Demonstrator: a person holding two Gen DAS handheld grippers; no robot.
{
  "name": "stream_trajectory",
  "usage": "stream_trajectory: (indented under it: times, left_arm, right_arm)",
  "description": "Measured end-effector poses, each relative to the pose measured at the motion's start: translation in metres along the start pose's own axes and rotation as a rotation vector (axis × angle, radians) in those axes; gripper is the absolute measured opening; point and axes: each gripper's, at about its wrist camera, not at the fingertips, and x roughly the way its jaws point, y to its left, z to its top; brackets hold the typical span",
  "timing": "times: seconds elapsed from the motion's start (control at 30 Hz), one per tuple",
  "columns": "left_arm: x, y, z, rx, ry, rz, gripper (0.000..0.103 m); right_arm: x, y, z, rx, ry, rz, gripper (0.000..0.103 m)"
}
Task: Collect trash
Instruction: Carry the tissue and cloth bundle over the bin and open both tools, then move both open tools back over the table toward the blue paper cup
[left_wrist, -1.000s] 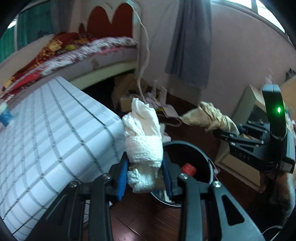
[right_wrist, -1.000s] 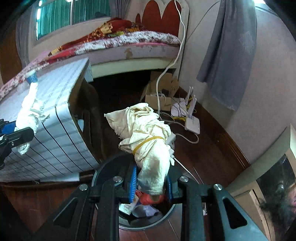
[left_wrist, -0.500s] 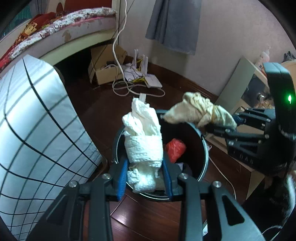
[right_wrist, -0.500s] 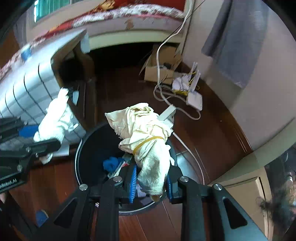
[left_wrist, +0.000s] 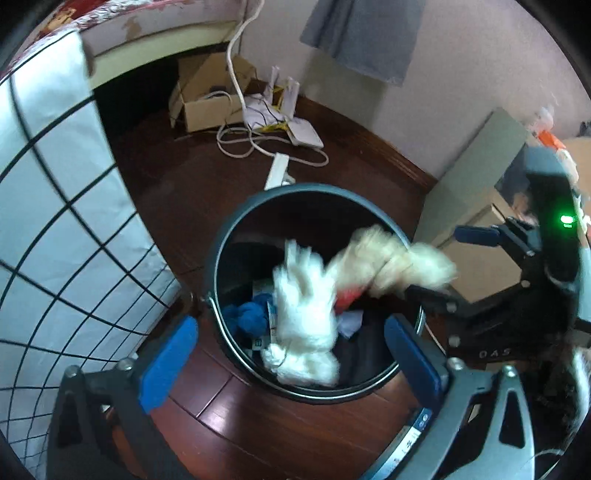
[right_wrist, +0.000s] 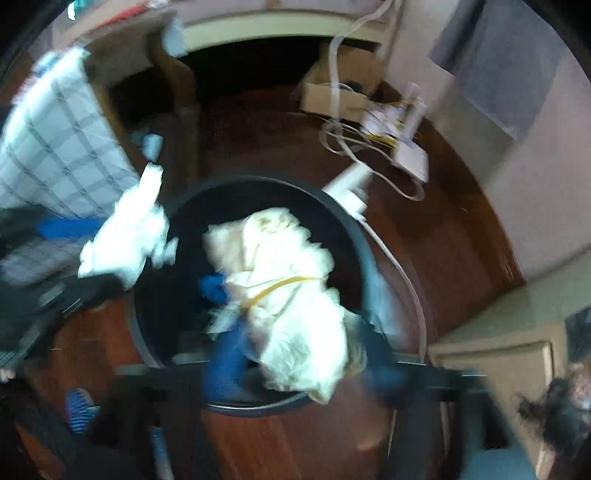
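Left wrist view: left gripper jaws are opening, blue pads spread wide at lower left and lower right of frame, touching nothing. White tissue wad sits between them, motion-blurred, free of both pads, over the mouth of the black trash bin at frame centre. Inside the bin: blue crumpled item, a bit of red, some paper. The bin stands on dark wood floor.

Right gripper shows at the right edge of this view, green light lit, fingers parted. Cream cloth bundle is at its tips over the bin's right rim, blurred; can't tell if a pad touches it.

Right wrist view: heavy blur. Right gripper jaws are opening, blue pads smeared along the lower centre. Cream cloth bundle with a yellow band sits between them above the bin opening; grip not visible as pressed. The white tissue wad appears at the centre left, beside the bin's left rim, with the left gripper's dark body below it.

Background: checkered cloth at left, cardboard box and white cables upper centre, power strip just behind the bin, grey curtain top, pale cabinet at right.
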Motion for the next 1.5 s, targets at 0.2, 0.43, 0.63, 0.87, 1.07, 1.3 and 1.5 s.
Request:
stream_trajectory:
  times: [0.2,0.43,0.63,0.87,1.07,1.3,1.5]
  left_arm:
    - [-0.011,0.007,-0.006,-0.027,-0.057,0.114,0.102]
    - [-0.031,0.008,-0.002,-0.04,-0.118,0.16,0.102]
    - [-0.052,0.007,-0.001,-0.037,-0.164,0.18,0.102]
    - [-0.084,0.01,0.002,-0.055,-0.237,0.211,0.102]
    - [-0.111,0.025,0.002,-0.078,-0.285,0.25,0.102]
    - [-0.139,0.047,-0.004,-0.12,-0.333,0.296,0.102]
    - [-0.16,0.064,-0.013,-0.149,-0.367,0.333,0.102]
  right_arm:
    - [-0.002,-0.02,-0.004,0.073,0.005,-0.03,0.102]
    - [-0.019,-0.021,-0.004,0.073,-0.064,-0.06,0.102]
    - [-0.036,-0.015,0.004,0.078,-0.121,-0.059,0.102]
    - [-0.07,-0.009,0.018,0.129,-0.229,-0.055,0.102]
    - [-0.086,0.008,0.029,0.109,-0.281,-0.05,0.102]
    - [-0.107,0.041,0.047,0.048,-0.351,-0.019,0.102]
    - [-0.125,0.072,0.061,-0.005,-0.401,0.008,0.102]
